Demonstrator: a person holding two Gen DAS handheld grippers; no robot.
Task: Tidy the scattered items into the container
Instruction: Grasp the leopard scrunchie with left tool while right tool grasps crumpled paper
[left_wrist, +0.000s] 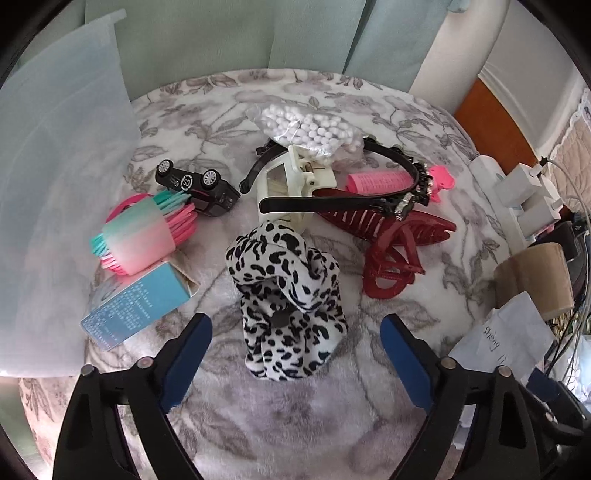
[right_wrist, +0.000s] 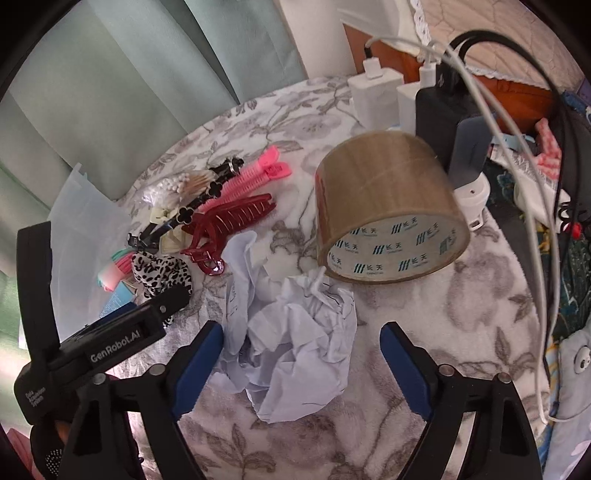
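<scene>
The translucent container (left_wrist: 55, 206) stands at nine o'clock of the clutter. The right gripper (right_wrist: 301, 345), jaws spread, straddles the crumpled paper (right_wrist: 295, 354), which could spring loose if pinched at a loose edge. The left gripper (left_wrist: 295, 338), also spread, straddles the leopard-print scrunchie (left_wrist: 288, 295); its soft folds may slip or drag the red claw clip (left_wrist: 391, 240) at two o'clock.

I see a fluffy, matt blanket (left_wrist: 295, 406) with a grey floral print under everything. The spotted scrunchie (left_wrist: 288, 295) looks like soft cloth. The red claw clip (left_wrist: 391, 240) and black toy car (left_wrist: 199, 184) are glossy plastic. The container (left_wrist: 55, 184) is frosted, translucent plastic. The paper (right_wrist: 295, 350) is crumpled and matt; the tape roll (right_wrist: 384, 199) is shiny brown.
</scene>
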